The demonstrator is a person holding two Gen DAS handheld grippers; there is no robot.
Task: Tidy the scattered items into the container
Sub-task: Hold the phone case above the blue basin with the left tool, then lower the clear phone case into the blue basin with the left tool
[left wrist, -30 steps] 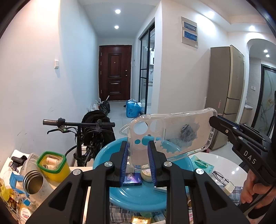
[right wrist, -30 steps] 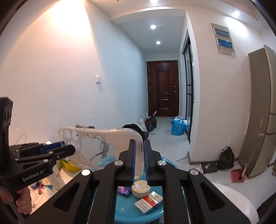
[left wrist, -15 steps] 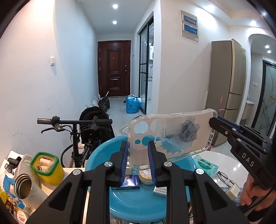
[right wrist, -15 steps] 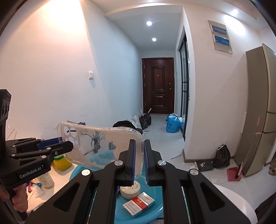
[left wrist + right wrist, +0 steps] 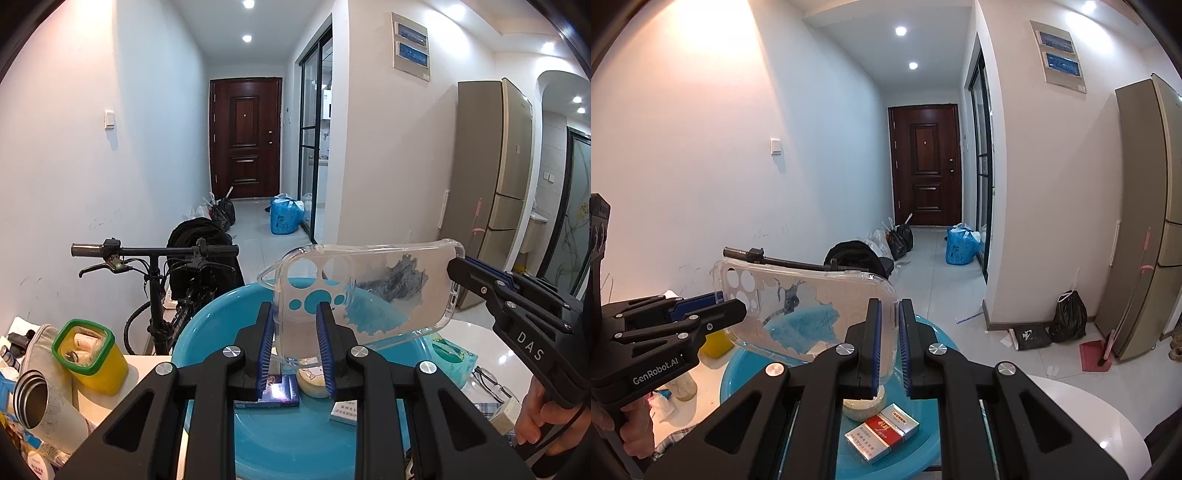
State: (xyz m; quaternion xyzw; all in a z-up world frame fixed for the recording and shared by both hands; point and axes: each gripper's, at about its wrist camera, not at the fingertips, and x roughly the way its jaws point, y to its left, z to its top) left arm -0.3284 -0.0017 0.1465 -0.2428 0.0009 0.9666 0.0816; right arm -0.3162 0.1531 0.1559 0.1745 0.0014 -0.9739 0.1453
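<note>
Case (image 5: 364,295), a clear soft phone cover with a printed pattern, hangs in the air above the basin (image 5: 207,325), pinched at both ends: the left gripper (image 5: 294,325) has its blue pads on either side of the camera-hole end, and the right gripper (image 5: 889,325) is clamped on the opposite short edge. In the left view the left fingers sit a little wider than the case wall, so I cannot tell how firmly that end is held; the right jaws look tight on the thin rim. Below the case, inside the basin, lie a dark box (image 5: 275,395), a round tin (image 5: 862,404) and a cigarette pack (image 5: 882,437). The main risk, as I judge it, is the two hands pulling or twisting against each other: the flexible shell could bow and spring out of one grip, then swing or flick sideways. If it is let go while tilted like this, it could land on edge against the tin or pack and slide over the low rim onto the table (image 5: 480,336), near the glasses (image 5: 491,382) and tissue pack (image 5: 448,360). Releasing one end early would leave it dangling from a single thin edge. Farther left, the yellow tub (image 5: 94,363) and steel cup (image 5: 35,402) stand just beside the basin, within reach of a careless left elbow swing; beyond them the bike (image 5: 159,258) plays no part.
</note>
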